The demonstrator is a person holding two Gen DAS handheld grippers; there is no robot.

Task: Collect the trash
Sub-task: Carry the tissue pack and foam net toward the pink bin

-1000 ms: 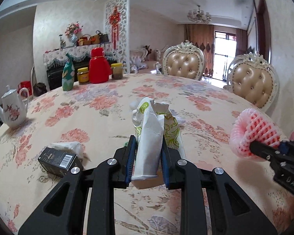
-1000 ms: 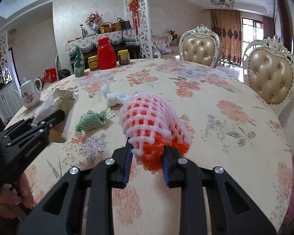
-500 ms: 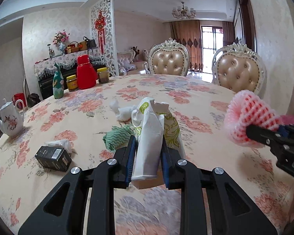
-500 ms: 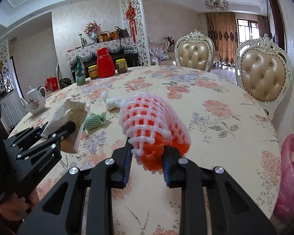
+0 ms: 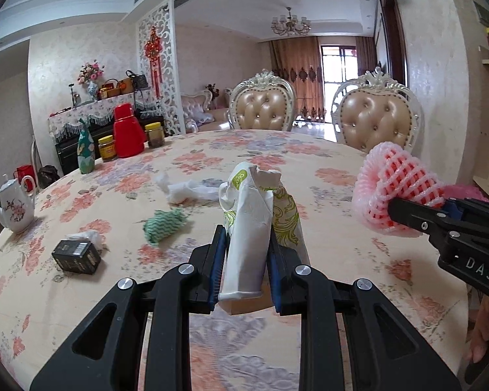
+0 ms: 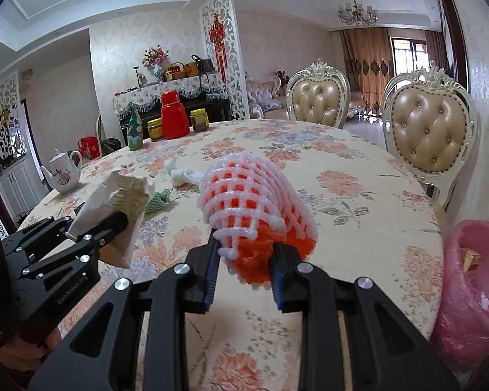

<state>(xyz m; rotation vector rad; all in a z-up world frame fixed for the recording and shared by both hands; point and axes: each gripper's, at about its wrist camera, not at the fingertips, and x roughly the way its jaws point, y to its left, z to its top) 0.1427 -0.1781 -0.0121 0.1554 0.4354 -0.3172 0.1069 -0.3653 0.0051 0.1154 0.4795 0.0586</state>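
Left wrist view: your left gripper [image 5: 246, 260] is clenched on a crumpled white paper bag with green print [image 5: 251, 228], held upright above the floral tablecloth [image 5: 326, 195]. Loose trash lies on the table beyond it: a green-and-white wrapper [image 5: 164, 226], a crumpled white tissue [image 5: 185, 190], and a small black box [image 5: 76, 256] with another white scrap beside it. A teapot [image 5: 13, 207] stands at the left edge. Your right gripper [image 5: 417, 216] enters from the right, gripping a pink foam fruit net [image 5: 396, 189].

Right wrist view: your right gripper [image 6: 243, 262] grasps the foam net [image 6: 254, 211], with something orange inside it. The pink-lined trash bin [image 6: 472, 277] sits just off the table edge at lower right, nearest this hand. Your left gripper [image 6: 114, 224] shows at the left with the paper bag [image 6: 114, 202].

The step in hand looks like carrying both pieces to the bin. Keep both grips firm. Bring the net fully over the bin's mouth before you release it. Then bring the bag across without crowding the other hand. Both items are light and may catch on the liner's rim.
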